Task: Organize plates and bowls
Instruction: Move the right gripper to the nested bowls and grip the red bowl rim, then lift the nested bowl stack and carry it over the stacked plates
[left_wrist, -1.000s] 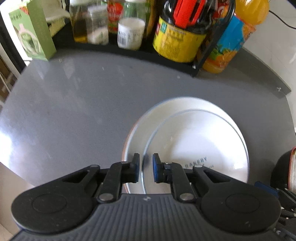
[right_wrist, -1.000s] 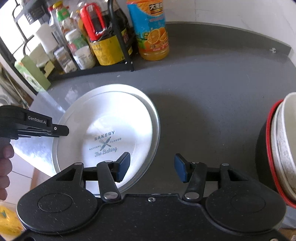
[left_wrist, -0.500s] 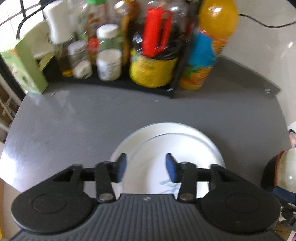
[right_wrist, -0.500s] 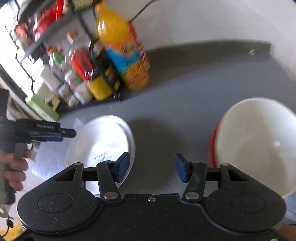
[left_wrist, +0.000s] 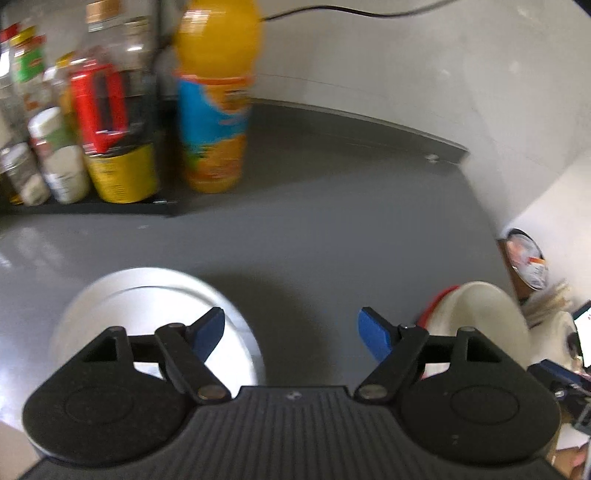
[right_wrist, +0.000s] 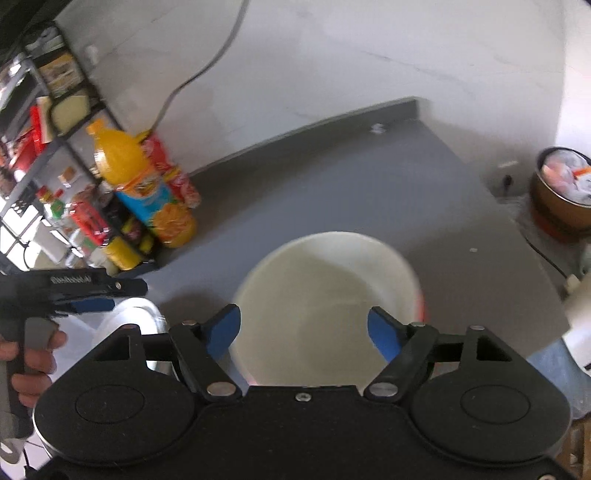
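Both grippers, left (left_wrist: 291, 330) and right (right_wrist: 303, 329), were black with blue pads (right_wrist: 224, 328), silver screws and ribbed bodies.

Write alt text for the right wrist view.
The right gripper, jaws open, hovers over a white bowl on a grey counter. At left a hand holds the left gripper above a white plate, near an orange juice bottle.

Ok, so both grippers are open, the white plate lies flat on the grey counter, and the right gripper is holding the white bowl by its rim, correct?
Not quite: the right gripper is open and holds nothing; the right wrist view shows its jaws spread over the white bowl. The left gripper is open and the white plate lies flat on the grey counter.
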